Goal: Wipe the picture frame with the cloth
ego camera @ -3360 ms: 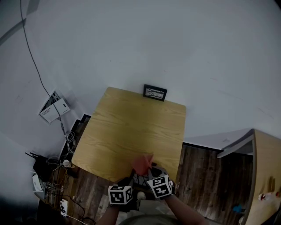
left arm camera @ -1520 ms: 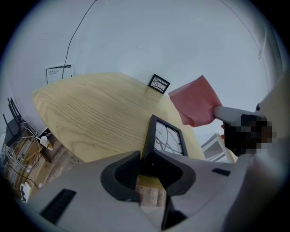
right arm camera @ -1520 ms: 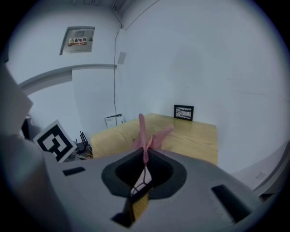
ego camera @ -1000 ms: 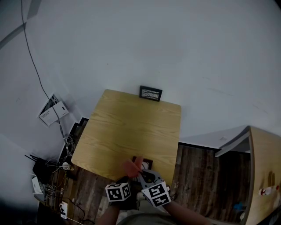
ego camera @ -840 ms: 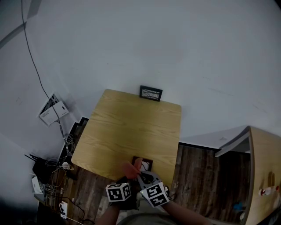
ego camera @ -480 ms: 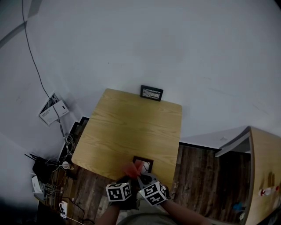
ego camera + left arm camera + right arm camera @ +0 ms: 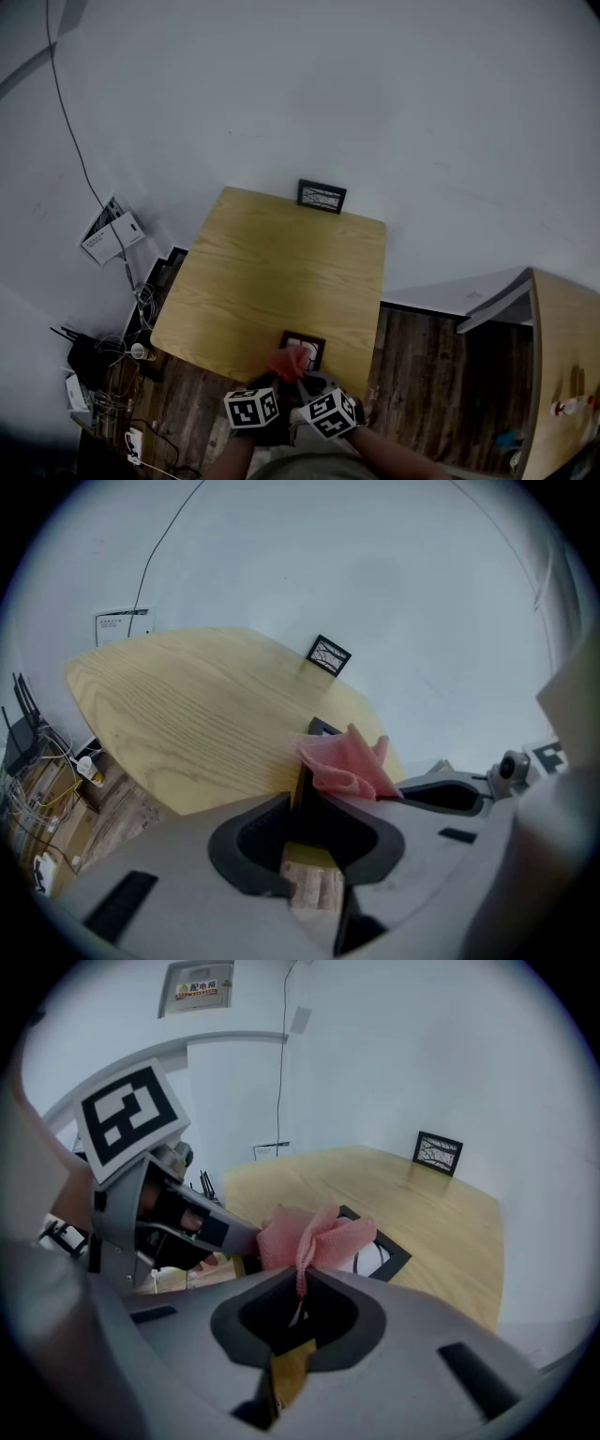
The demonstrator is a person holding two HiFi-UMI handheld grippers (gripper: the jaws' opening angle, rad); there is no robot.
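A small black picture frame point(image 7: 304, 348) with a white picture lies at the near edge of the wooden table point(image 7: 281, 272). My left gripper point(image 7: 277, 377) is shut on that frame's near edge, which shows as a dark strip point(image 7: 302, 789) between its jaws. My right gripper point(image 7: 304, 377) is shut on a pink cloth point(image 7: 288, 362). The bunched cloth point(image 7: 314, 1237) hangs just over the frame point(image 7: 380, 1252), close to the left gripper's tip point(image 7: 239, 1258). From the left gripper view the cloth point(image 7: 345, 767) sits right beside the held frame, covering part of it.
A second, larger black frame point(image 7: 322, 196) stands at the table's far edge against the white wall. Cables, boxes and a power strip point(image 7: 112, 361) lie on the floor to the left. A wooden cabinet point(image 7: 562, 375) stands at the right.
My right gripper has sunk with the cloth, bringing it down onto the small frame's near side. The left gripper and the frame have stayed in place.
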